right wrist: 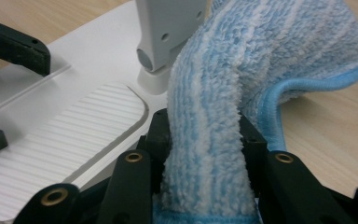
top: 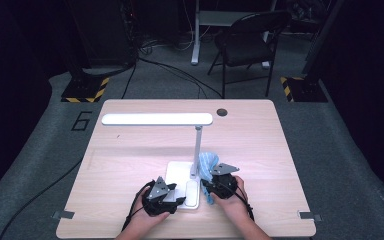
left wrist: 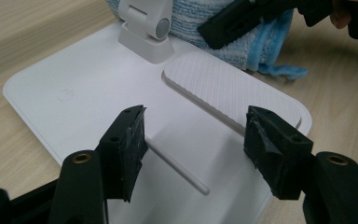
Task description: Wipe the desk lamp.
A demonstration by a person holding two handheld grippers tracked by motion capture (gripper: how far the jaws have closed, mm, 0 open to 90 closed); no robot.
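A white desk lamp stands mid-table, its flat base [top: 179,172] in front of me and its long head [top: 157,119] raised on a thin post. My right gripper [right wrist: 205,140] is shut on a blue striped cloth [right wrist: 242,60], which is bunched against the foot of the post [right wrist: 161,51]. In the high view that cloth [top: 208,163] sits to the right of the post, above my right gripper [top: 211,186]. My left gripper [left wrist: 193,144] is open, its jaws hovering over the lamp base [left wrist: 84,88] with nothing between them; the high view has that gripper [top: 176,197] at the base's front edge.
The base has a ribbed pad [left wrist: 223,88] on its right half. A round dark hole [top: 222,112] sits at the table's far edge. A folding chair [top: 250,40] and cables lie on the floor beyond the table [top: 130,170].
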